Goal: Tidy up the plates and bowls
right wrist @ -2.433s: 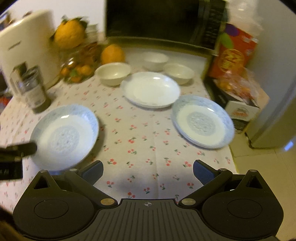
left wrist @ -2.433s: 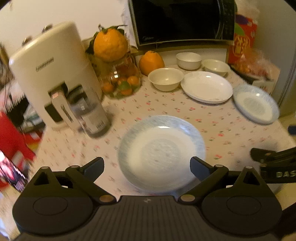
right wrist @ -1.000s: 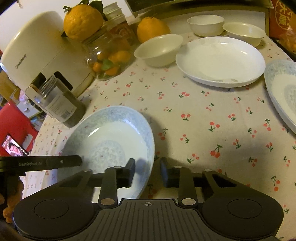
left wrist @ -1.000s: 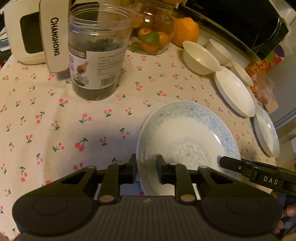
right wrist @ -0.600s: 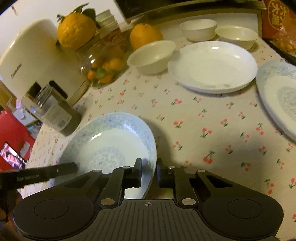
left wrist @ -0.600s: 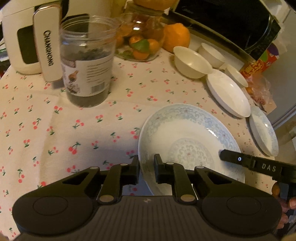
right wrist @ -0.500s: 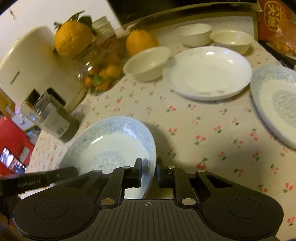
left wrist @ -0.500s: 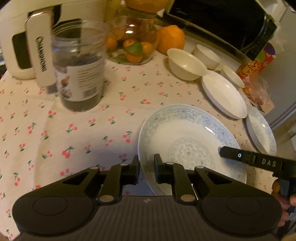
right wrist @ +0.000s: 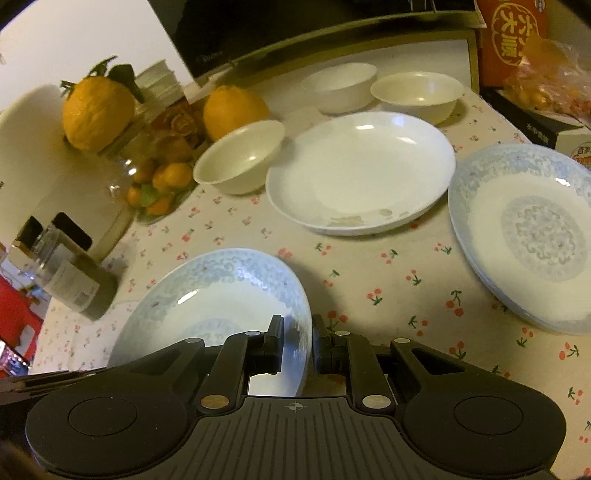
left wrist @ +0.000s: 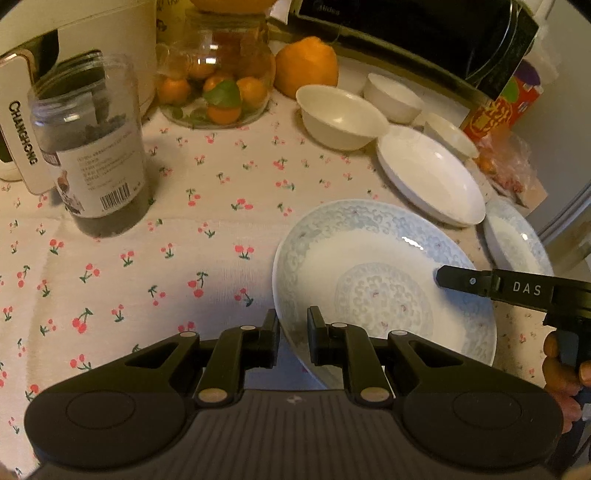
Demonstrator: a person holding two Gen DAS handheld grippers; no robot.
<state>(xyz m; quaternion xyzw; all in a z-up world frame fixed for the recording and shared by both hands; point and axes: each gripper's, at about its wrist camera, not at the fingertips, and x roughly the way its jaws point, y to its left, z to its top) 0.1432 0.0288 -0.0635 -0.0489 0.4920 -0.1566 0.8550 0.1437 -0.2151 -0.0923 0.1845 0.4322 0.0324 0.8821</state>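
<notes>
Both grippers — left (left wrist: 293, 332) and right (right wrist: 298, 341) — now clamp opposite rims of the blue plate (left wrist: 380, 273), which 2.4 seconds ago lay untouched between open jaws, and carry it above the tablecloth (left wrist: 184, 229) toward its twin (right wrist: 524, 236) — likely for stacking.

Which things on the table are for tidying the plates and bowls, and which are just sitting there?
For the job:
- held blue-patterned plate, pinched by the left gripper and right gripper
- second blue-patterned plate
- plain white plate
- three white bowls

Just sitting there:
- dark jar
- glass fruit jar
- loose orange
- white appliance
- microwave
</notes>
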